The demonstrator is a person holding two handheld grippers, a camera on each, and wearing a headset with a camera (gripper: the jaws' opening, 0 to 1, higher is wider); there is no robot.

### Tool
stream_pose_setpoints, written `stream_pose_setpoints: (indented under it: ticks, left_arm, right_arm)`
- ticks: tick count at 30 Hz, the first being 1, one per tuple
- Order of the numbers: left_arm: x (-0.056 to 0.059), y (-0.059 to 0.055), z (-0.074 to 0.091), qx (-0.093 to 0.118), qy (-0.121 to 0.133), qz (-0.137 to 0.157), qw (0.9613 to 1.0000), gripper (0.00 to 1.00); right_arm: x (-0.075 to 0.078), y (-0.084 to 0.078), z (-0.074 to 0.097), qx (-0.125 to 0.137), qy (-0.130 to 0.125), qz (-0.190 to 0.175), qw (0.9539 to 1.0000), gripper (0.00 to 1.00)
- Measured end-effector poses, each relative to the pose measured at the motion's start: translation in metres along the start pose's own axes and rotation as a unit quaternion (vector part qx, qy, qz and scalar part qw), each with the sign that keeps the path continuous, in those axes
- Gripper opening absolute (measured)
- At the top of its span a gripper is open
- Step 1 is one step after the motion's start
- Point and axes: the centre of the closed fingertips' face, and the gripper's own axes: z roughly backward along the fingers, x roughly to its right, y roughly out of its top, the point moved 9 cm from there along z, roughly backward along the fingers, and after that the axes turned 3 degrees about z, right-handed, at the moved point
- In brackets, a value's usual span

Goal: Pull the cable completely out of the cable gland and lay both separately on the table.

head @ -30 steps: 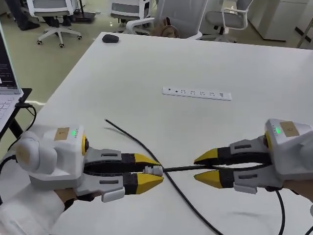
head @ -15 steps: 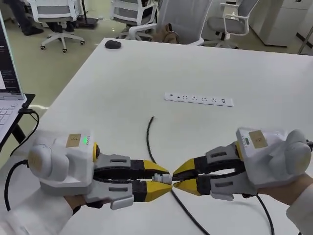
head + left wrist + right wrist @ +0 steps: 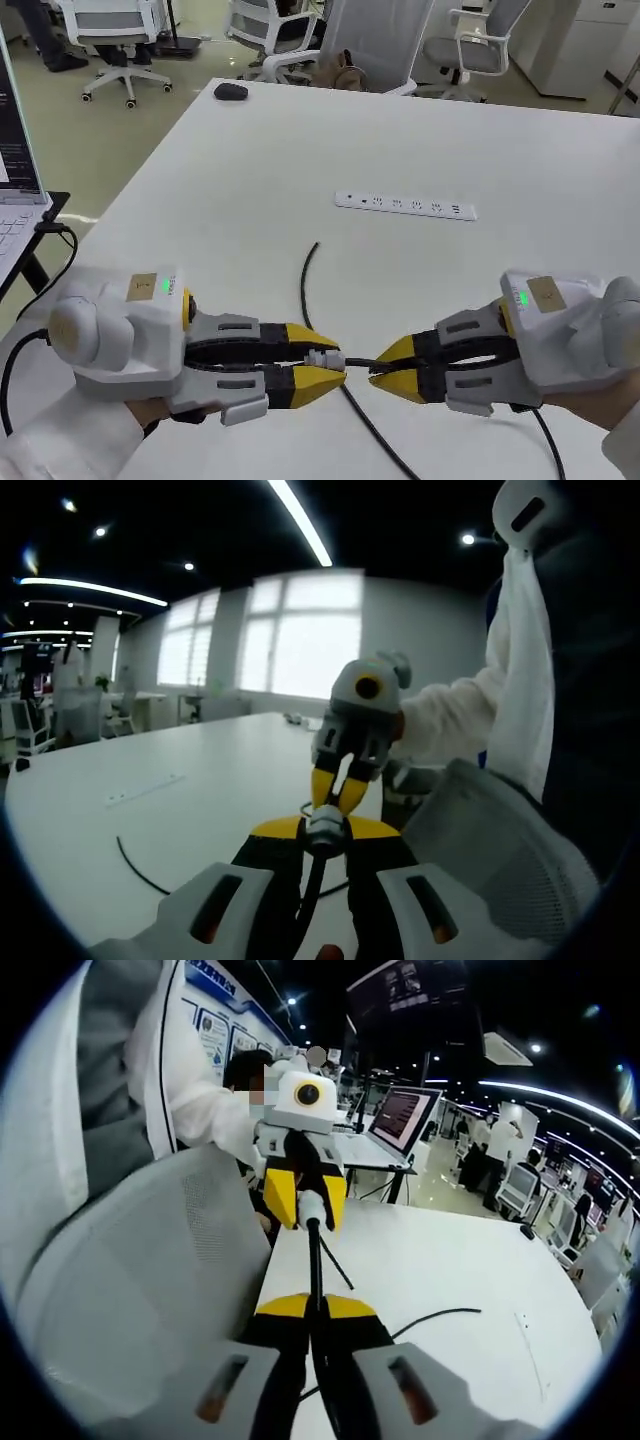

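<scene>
A white worktop (image 3: 500,150) stretches toward office chairs (image 3: 120,30), with a mouse (image 3: 231,91) near its far edge and a power strip (image 3: 405,205) lying across its middle. At the near left, the left tool (image 3: 335,368) is clamped on the cable gland (image 3: 322,357), whose long axis runs left to right. The black cable (image 3: 303,290) leaves the gland in a short level stretch into the right tool (image 3: 380,372) just beside it, jaws pinched on it. More cable curves over the worktop, its tip toward the power strip.
</scene>
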Motion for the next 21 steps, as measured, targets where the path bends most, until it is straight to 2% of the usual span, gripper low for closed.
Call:
stream_pose_setpoints:
  ticks: [7, 12, 21]
  left_arm:
    - [-0.003, 0.001, 0.007, 0.011, 0.012, 0.003, 0.9999, 0.17]
    - [-0.002, 0.001, 0.01, 0.014, 0.015, 0.005, 0.9998, 0.17]
    - [-0.002, 0.002, 0.009, 0.021, 0.02, 0.009, 0.9995, 0.17]
  right_arm:
    - [0.0, -0.012, 0.013, -0.005, -0.015, -0.026, 0.9996, 0.02]
    - [-0.002, -0.029, 0.024, -0.012, -0.023, -0.047, 0.9986, 0.02]
    - [-0.01, -0.048, 0.031, -0.024, -0.031, -0.077, 0.9962, 0.03]
